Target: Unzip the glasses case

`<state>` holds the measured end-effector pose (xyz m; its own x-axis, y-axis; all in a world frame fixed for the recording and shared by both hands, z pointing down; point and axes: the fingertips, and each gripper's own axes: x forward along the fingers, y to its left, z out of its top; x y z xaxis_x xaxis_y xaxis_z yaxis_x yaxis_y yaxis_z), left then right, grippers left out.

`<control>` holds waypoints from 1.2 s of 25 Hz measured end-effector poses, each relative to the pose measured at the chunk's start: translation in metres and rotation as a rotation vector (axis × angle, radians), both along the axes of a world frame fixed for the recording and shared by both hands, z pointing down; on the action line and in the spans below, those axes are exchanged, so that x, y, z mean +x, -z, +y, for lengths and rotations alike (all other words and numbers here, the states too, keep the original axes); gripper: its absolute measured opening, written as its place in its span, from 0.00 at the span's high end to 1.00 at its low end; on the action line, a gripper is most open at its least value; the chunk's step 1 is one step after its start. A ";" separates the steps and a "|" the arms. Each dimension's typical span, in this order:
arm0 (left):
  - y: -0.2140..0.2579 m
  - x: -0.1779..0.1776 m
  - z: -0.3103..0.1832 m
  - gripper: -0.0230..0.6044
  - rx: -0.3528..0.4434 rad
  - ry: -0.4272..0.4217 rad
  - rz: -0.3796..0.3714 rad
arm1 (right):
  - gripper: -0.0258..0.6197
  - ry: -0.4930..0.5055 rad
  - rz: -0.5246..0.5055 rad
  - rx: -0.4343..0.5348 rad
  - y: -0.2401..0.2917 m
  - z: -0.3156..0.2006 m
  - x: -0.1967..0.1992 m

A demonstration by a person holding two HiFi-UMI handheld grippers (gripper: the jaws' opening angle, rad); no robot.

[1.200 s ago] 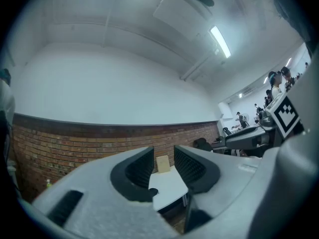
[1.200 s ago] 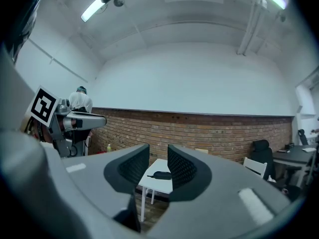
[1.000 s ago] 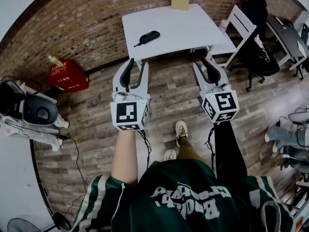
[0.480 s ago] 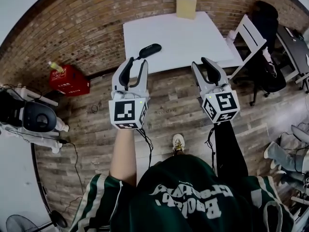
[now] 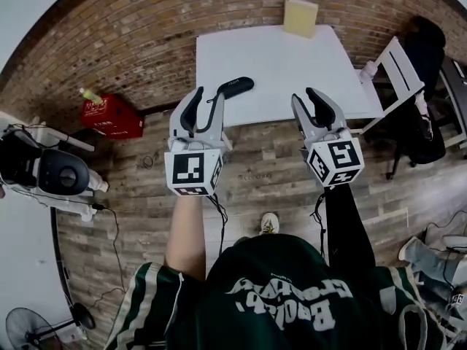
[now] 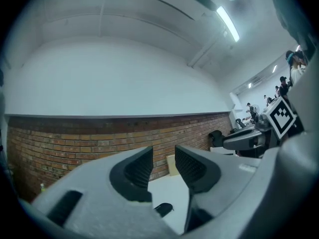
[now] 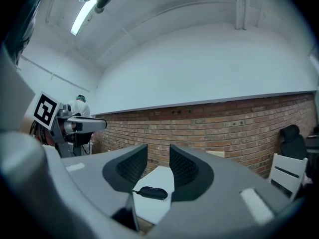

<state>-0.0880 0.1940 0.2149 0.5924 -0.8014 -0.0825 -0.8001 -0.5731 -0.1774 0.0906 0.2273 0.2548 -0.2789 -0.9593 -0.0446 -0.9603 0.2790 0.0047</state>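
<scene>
The black glasses case (image 5: 235, 87) lies on the white table (image 5: 292, 57) at its lower-left corner, in the upper centre of the head view, and is touched by neither gripper. The left gripper (image 5: 209, 95) and the right gripper (image 5: 306, 96) are held at mid-frame with jaws parted and nothing between the pads; the case is seen only at a distance through each gap. A small pale label is shown on the case in the right gripper view but cannot be read, and the white lettering on the red crate (image 5: 111, 115) at the left and on the green shirt (image 5: 292, 297) at the bottom is likewise illegible.
</scene>
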 end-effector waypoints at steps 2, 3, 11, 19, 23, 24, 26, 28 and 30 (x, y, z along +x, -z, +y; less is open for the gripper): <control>-0.001 0.001 -0.011 0.73 0.000 0.017 0.000 | 0.72 0.016 -0.004 -0.001 -0.002 -0.013 0.003; -0.002 0.002 -0.017 0.73 0.000 0.023 0.001 | 0.72 0.023 -0.005 -0.002 -0.003 -0.019 0.004; -0.008 0.010 -0.041 0.75 -0.003 0.041 -0.017 | 0.72 0.061 -0.015 -0.015 -0.011 -0.050 0.009; -0.017 0.005 -0.085 0.76 -0.006 0.034 -0.027 | 0.72 0.077 -0.005 -0.030 -0.021 -0.098 0.001; -0.027 0.006 -0.128 0.76 -0.021 0.014 -0.027 | 0.72 0.074 0.011 -0.043 -0.026 -0.137 0.000; -0.029 0.008 -0.140 0.76 -0.026 0.006 -0.030 | 0.72 0.071 0.017 -0.047 -0.027 -0.148 0.000; -0.034 0.010 -0.165 0.76 -0.038 -0.013 -0.040 | 0.72 0.062 0.025 -0.055 -0.028 -0.172 0.000; -0.039 0.012 -0.190 0.76 -0.050 -0.031 -0.050 | 0.72 0.055 0.028 -0.066 -0.029 -0.195 -0.001; -0.042 0.016 -0.212 0.76 -0.061 -0.055 -0.046 | 0.72 0.054 0.028 -0.078 -0.030 -0.217 -0.002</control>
<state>-0.0717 -0.0183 0.2568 0.6380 -0.7700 -0.0061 -0.7586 -0.6271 -0.1769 0.0884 0.0101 0.2846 -0.3304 -0.9431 0.0386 -0.9437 0.3309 0.0073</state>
